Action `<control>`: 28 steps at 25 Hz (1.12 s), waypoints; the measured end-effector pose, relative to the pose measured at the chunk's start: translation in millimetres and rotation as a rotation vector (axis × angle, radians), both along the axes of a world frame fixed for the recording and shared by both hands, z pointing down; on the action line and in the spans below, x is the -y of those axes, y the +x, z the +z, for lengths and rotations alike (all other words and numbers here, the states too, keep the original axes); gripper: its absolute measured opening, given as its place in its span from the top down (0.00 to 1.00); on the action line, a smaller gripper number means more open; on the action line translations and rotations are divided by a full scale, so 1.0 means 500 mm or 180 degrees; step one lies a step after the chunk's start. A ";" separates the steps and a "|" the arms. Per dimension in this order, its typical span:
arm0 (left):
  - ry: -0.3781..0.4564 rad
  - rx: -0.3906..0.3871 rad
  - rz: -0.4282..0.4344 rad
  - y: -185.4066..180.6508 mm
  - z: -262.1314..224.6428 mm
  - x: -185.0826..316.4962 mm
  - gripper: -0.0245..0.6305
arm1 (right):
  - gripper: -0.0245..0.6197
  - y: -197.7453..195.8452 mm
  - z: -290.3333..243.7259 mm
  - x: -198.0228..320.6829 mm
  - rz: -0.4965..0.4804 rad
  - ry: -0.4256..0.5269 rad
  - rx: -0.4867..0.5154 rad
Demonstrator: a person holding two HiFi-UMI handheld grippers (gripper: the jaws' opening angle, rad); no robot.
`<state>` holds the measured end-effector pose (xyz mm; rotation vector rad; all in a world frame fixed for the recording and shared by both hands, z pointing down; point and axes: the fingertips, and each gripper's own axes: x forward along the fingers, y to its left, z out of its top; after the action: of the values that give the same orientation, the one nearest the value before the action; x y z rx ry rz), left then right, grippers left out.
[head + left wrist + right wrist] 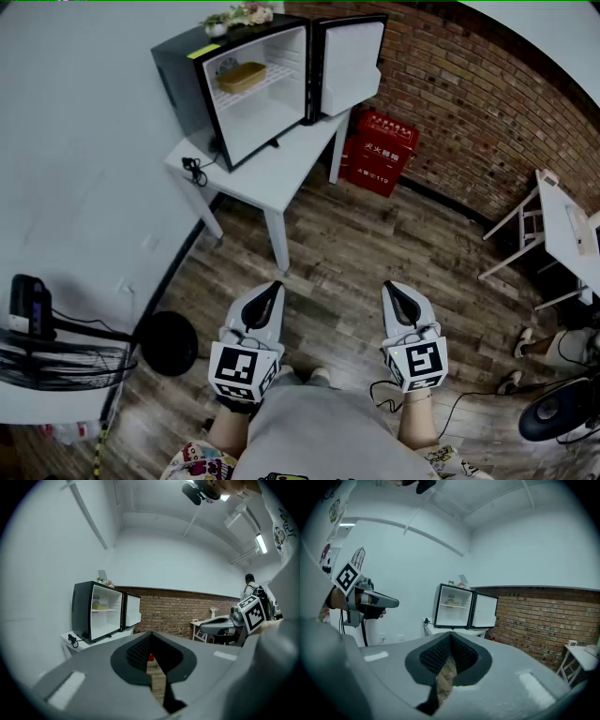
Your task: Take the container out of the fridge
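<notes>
A black mini fridge (pixel 187 75) stands on a white table (pixel 281 178) at the far end of the room, its door (pixel 349 61) swung open to the right. A yellowish container (pixel 242 76) lies on the fridge's upper shelf. It also shows small in the left gripper view, container (pixel 100 606), and in the right gripper view, container (pixel 452 603). Both grippers hang side by side over the wooden floor, well short of the table. My left gripper (pixel 274 287) is shut and empty. The right gripper (pixel 391 287) is shut and empty too.
A red box (pixel 380 150) sits on the floor against the brick wall (pixel 469 84), right of the table. A round black object (pixel 169 342) and a wire rack (pixel 56 361) are at the left. A small white table (pixel 567 225) and floor cables (pixel 469 398) are at the right.
</notes>
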<state>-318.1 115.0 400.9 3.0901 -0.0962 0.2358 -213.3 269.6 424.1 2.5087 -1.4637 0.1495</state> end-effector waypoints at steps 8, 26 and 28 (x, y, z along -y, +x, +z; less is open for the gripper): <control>-0.0019 -0.0048 -0.0128 -0.012 0.006 -0.022 0.95 | 0.97 -0.005 -0.007 -0.032 -0.0085 0.0126 -0.0005; -0.0024 -0.0013 -0.0164 0.069 0.032 -0.005 0.78 | 0.74 0.065 0.010 -0.017 -0.0248 0.0302 0.0170; -0.0031 -0.0021 -0.0153 0.101 0.037 0.015 0.77 | 0.72 0.095 0.014 -0.002 -0.0241 0.0316 0.0183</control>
<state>-267.5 107.4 419.7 3.0743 -0.1684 0.2235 -165.9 270.4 430.9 2.5414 -1.6241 0.1401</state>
